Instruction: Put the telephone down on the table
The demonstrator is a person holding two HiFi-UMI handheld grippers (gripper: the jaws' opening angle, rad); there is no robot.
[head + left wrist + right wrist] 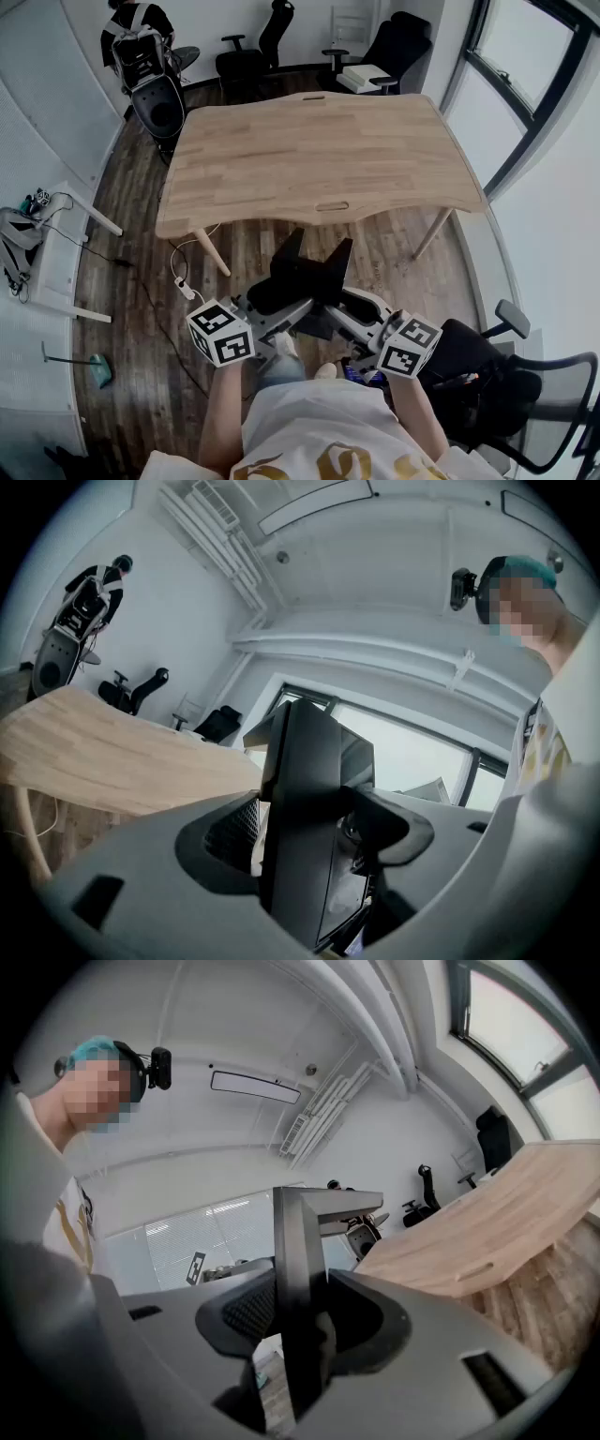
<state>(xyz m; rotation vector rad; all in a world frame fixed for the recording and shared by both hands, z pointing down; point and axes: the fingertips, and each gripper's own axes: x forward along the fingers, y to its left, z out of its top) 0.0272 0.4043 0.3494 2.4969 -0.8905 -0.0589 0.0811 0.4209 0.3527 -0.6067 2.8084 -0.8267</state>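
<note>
The telephone (312,269) is a black angular object held in the air in front of my chest, short of the near edge of the wooden table (309,150). My left gripper (279,296) is shut on its left side and my right gripper (352,309) on its right side. In the left gripper view the telephone (314,799) stands upright, filling the gap of the left gripper (309,850), with the table (103,752) beyond. In the right gripper view a thin black edge of the telephone (298,1269) is clamped in the right gripper (300,1340).
Black office chairs (253,52) stand behind the table and another chair (525,394) is at my right. A person (141,42) is at the far left corner. A white side table (56,267) and a floor cable with power strip (183,286) lie to the left.
</note>
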